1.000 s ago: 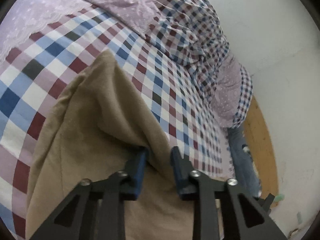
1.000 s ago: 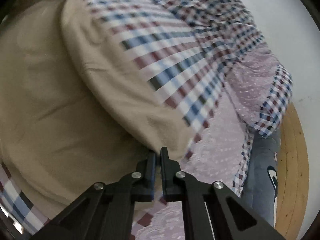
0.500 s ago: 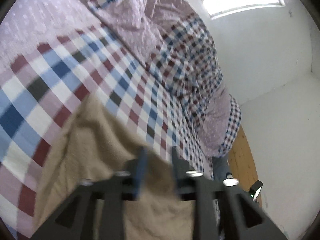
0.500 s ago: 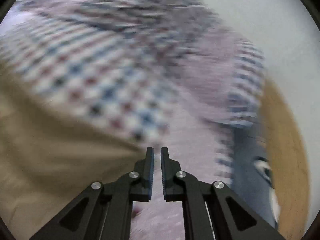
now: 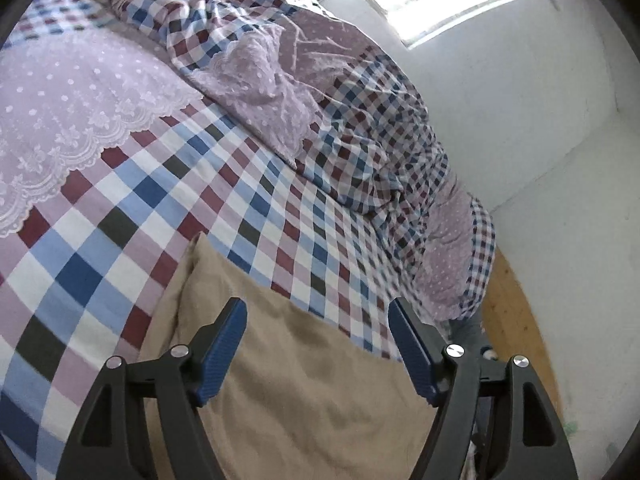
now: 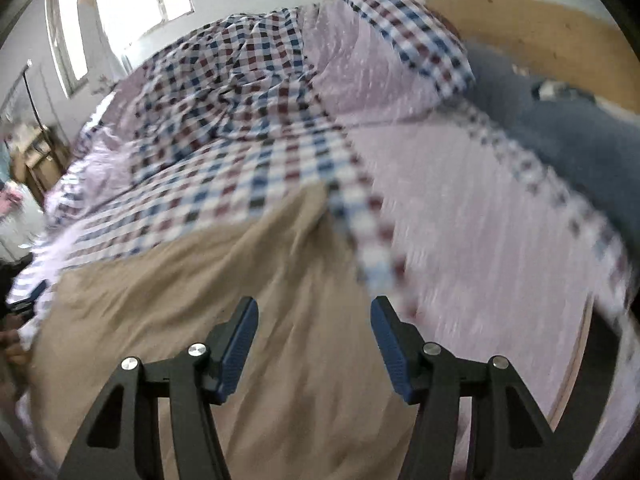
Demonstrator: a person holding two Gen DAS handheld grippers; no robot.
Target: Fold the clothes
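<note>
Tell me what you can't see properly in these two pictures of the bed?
- Tan garment: left wrist view, its near part is cut off by the bottom edge and hidden behind the open left gripper.
- Tan garment, right wrist view: motion blur hides its folds; what kind of clothing it is stays unclear.
- Checked bedsheet: blurred there too.
- Grey-blue thing: too blurred to name.

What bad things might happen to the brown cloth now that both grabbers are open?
The tan garment lies loose under the open left gripper and right gripper, so its fold may spring open. It may also catch a finger. The rumpled checked quilt nearby could tangle with it.
</note>
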